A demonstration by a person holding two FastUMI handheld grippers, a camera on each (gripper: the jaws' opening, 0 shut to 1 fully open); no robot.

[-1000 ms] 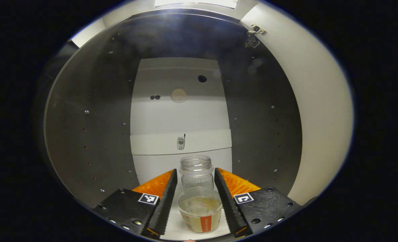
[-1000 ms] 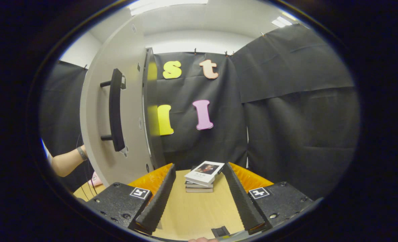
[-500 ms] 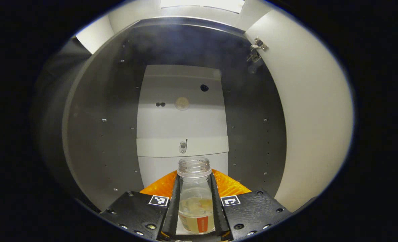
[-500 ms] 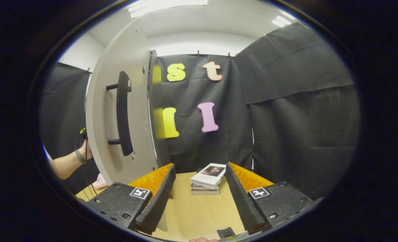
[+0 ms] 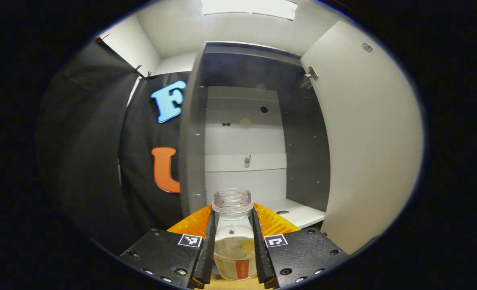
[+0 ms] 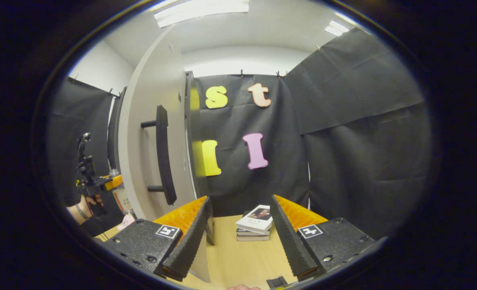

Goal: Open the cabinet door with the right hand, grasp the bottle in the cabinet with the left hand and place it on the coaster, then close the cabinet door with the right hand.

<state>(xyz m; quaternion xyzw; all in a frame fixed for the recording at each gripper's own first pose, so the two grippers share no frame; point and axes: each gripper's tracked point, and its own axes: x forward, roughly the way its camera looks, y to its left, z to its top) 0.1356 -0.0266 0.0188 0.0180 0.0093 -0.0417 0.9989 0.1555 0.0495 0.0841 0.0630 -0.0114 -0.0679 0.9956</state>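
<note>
Booth's light wooden worktop carries the grey cabinet, white door swung open. Left tool clamps the clear lidless plastic bottle, held in front of the cabinet. Right tool gapes, holding nothing.

We see a light wooden table in the right gripper view, and on it a small stack of books — the top one lies askew over the ones beneath. The stack sits toward the table's far edge, close to the black cloth wall. Near the table's left edge stands the cabinet, whose white floor panel shows in the left gripper view — with one small dark round mark on it.
</note>
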